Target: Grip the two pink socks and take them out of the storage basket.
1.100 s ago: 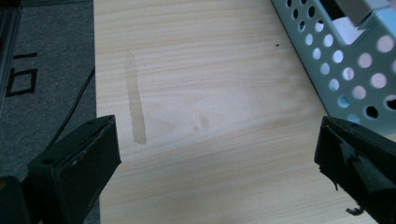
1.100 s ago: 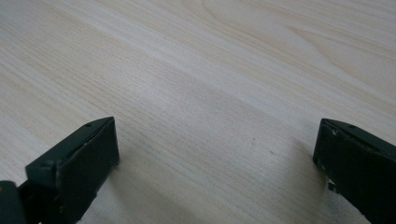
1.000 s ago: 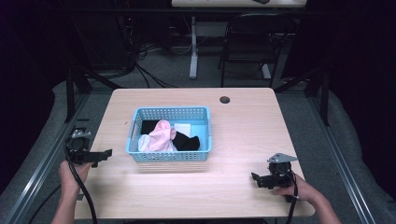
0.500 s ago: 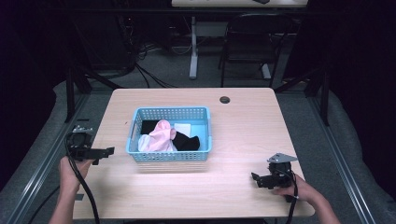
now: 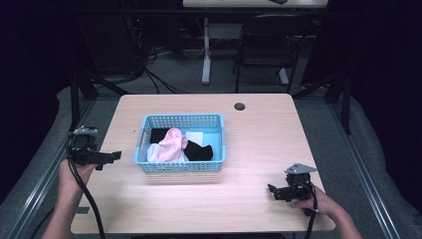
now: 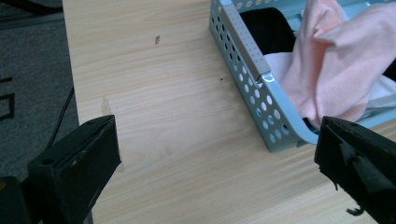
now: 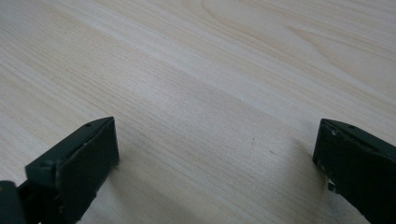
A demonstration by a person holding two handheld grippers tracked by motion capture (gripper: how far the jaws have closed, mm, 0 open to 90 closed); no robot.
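Blue basket (image 5: 180, 167) with pink cloth (image 5: 171, 144) and dark clothes sits mid table (image 5: 259, 134). Left gripper (image 5: 110, 157), jaws wide apart, empty, points at basket's left end. Right gripper (image 5: 272, 190) agape, idle near front edge. Likely approach step; next: reach over rim, pinch pink cloth.

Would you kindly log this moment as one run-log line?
left tool: open, beside blue basket | right tool: open, over bare table | basket contents: pink cloth, black cloth

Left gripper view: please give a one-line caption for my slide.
Open left gripper faces the perforated light-blue plastic basket holding a pink cloth on the pale wooden table.
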